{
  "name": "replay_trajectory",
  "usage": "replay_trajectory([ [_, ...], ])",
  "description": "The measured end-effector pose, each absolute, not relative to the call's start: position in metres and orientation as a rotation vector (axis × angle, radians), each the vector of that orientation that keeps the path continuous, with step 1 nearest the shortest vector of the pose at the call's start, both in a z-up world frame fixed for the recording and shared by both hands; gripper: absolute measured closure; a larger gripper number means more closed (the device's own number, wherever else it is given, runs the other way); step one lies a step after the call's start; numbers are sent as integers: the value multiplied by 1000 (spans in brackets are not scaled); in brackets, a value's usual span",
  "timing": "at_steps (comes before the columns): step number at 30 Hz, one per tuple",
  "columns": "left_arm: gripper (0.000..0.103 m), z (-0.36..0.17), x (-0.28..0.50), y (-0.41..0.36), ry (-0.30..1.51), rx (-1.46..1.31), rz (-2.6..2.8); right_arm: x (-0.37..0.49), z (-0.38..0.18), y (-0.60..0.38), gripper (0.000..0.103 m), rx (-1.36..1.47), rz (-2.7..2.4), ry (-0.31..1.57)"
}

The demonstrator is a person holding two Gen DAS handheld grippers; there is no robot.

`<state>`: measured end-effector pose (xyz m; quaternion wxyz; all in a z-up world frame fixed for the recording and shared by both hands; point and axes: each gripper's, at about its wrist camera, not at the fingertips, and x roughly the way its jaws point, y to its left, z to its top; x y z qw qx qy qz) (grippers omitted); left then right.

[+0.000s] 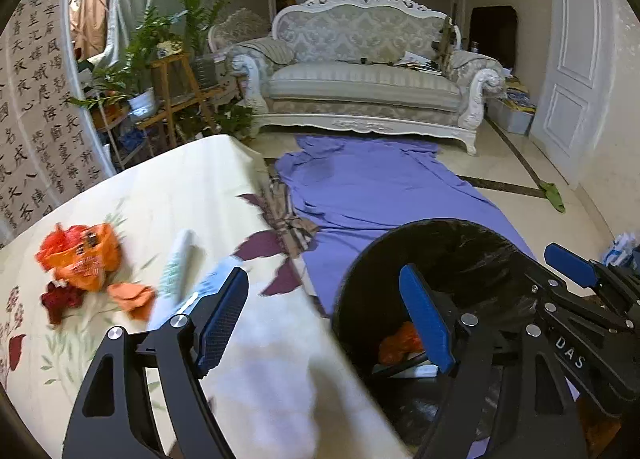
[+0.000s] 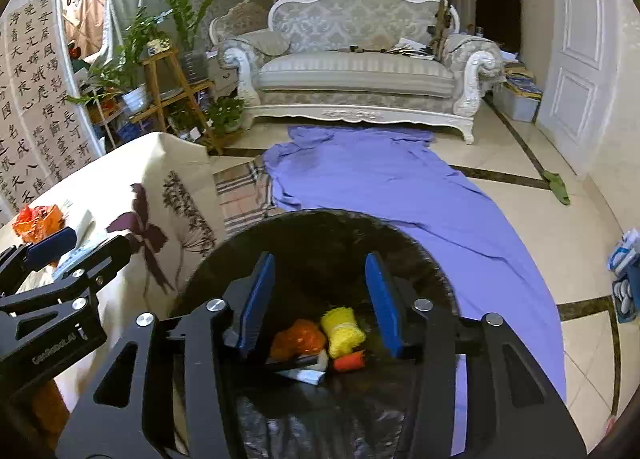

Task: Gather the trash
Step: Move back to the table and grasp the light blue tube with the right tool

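Note:
A black-lined trash bin (image 2: 320,235) stands on the floor beside the table. Inside lie an orange wrapper (image 2: 298,339), a yellow net piece (image 2: 342,327) and other scraps. My right gripper (image 2: 320,303) is open and empty right above the bin mouth. My left gripper (image 1: 324,319) is open and empty, spanning the table's edge and the bin (image 1: 440,243). On the floral tablecloth (image 1: 180,187) to its left lie an orange bag (image 1: 86,255), a dark red scrap (image 1: 60,299), an orange scrap (image 1: 134,297) and a pale tube (image 1: 180,263).
A purple sheet (image 2: 380,179) covers the floor toward a white sofa (image 2: 356,71). Plants on wooden stands (image 1: 160,71) are at the left. A white door (image 2: 576,59) is at the right. Blue-white packages (image 2: 624,271) lie on the floor at the right.

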<state>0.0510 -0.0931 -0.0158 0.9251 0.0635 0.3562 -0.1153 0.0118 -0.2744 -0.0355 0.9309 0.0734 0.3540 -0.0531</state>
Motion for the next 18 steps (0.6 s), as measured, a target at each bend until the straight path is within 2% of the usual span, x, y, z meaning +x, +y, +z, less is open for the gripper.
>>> replay_trajectory([
  [18,27,-19,31,43,778,28,43,30,-24,-150,56,73,136,772],
])
